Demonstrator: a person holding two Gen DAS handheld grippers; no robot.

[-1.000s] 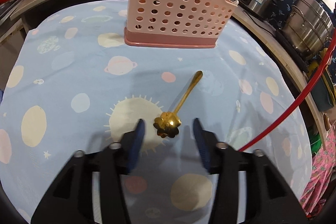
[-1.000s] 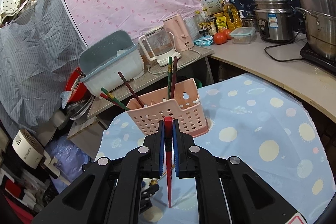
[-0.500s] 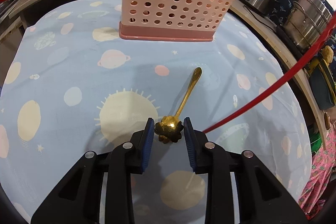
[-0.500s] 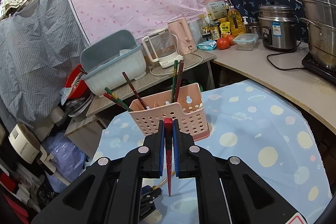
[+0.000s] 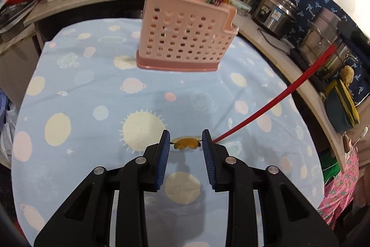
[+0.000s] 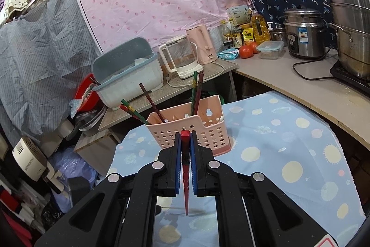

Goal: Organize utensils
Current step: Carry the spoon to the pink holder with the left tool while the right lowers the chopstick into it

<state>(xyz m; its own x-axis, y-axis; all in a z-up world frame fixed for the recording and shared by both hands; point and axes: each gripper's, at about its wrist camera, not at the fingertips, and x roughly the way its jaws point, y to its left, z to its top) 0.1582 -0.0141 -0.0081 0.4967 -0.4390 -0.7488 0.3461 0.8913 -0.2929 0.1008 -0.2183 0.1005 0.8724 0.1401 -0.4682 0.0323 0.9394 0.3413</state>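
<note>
A gold spoon [image 5: 186,142] with a flower-shaped bowl is pinched by that bowl between the blue pads of my left gripper [image 5: 186,139], above the blue planet-print cloth [image 5: 81,108]; its handle is hidden. The pink perforated utensil holder [image 5: 185,38] stands at the cloth's far side with several chopsticks in it. My right gripper [image 6: 185,138] is shut on a red chopstick [image 6: 185,177] whose tip points down at the cloth, a little short of the holder [image 6: 192,129]. That chopstick [image 5: 272,103] crosses the left wrist view from the right.
Behind the holder, a counter carries a blue-grey dish bin [image 6: 127,75], kettles [image 6: 201,41], bottles and tomatoes. A rice cooker [image 6: 303,36] and steel pots [image 6: 351,34] stand on the curved counter at the right. A fan [image 6: 30,159] and bags sit left on the floor.
My left gripper closed its pads on the spoon's bowl and lifted it off the cloth. The right gripper kept the red chopstick and hardly moved.
</note>
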